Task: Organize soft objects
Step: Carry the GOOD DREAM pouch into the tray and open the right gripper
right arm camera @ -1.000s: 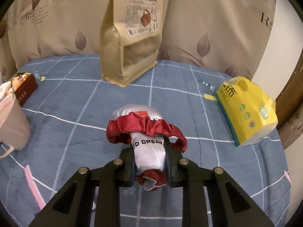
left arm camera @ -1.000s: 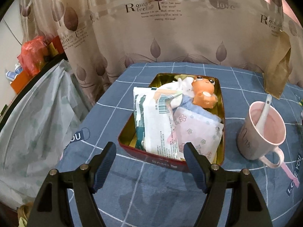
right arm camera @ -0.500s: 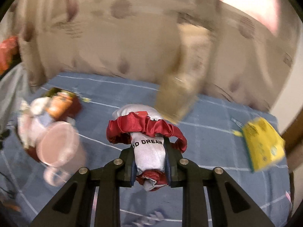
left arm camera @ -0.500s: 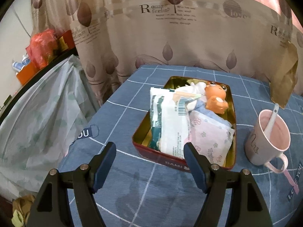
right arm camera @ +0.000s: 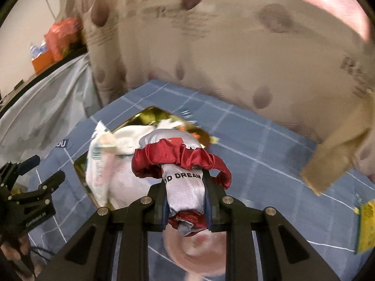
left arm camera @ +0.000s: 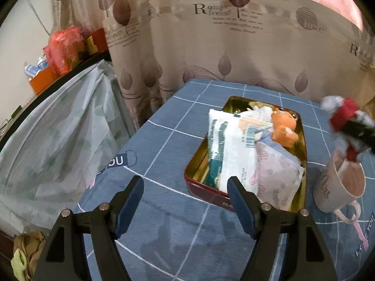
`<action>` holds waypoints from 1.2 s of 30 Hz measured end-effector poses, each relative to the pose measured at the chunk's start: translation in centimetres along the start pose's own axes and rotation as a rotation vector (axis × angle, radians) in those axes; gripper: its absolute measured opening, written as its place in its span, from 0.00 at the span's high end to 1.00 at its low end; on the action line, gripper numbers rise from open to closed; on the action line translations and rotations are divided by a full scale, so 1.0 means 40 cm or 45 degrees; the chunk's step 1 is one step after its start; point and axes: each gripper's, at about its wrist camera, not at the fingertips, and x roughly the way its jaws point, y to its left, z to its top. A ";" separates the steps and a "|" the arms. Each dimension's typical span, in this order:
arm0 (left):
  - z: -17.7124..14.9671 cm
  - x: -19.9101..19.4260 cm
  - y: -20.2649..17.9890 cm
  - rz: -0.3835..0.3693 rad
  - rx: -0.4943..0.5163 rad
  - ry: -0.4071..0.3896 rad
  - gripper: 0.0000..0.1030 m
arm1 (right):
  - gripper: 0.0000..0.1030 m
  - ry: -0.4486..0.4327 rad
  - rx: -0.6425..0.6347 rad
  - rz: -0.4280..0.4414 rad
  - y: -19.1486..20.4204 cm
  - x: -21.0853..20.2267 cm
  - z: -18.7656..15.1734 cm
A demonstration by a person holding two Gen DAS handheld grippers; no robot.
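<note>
Pinching eye mask [right arm camera: 184, 187] | right tool [right arm camera: 187, 207] apparently above mug [left arm camera: 339, 187] | left tool [left arm camera: 185, 201] agape

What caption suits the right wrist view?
Right gripper clamps a silver-and-red satin eye mask above the packed tin.

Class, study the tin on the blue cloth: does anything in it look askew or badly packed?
Yes. The tin is overfilled: the white wipes pack stands on edge and tilted, rising above the rim, and the floral packet slopes over the front wall. The orange toy rides on top.
</note>
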 end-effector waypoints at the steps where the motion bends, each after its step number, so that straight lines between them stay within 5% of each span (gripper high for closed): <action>1: 0.001 0.001 0.004 0.001 -0.006 0.002 0.27 | 0.79 0.019 -0.004 0.017 0.021 0.026 0.005; 13: -0.001 0.024 0.040 0.010 -0.058 0.050 0.27 | 0.75 0.140 -0.030 0.027 0.122 0.206 0.024; 18: 0.001 0.023 0.043 0.002 -0.059 0.050 0.27 | 0.59 0.126 -0.065 0.002 0.145 0.209 0.022; 20: 0.000 0.022 0.043 0.002 -0.059 0.049 0.27 | 0.42 0.126 -0.086 -0.003 0.151 0.202 0.022; 36: -0.004 0.018 0.026 -0.030 -0.035 0.050 0.27 | 0.07 -0.005 0.004 -0.088 0.104 -0.002 0.000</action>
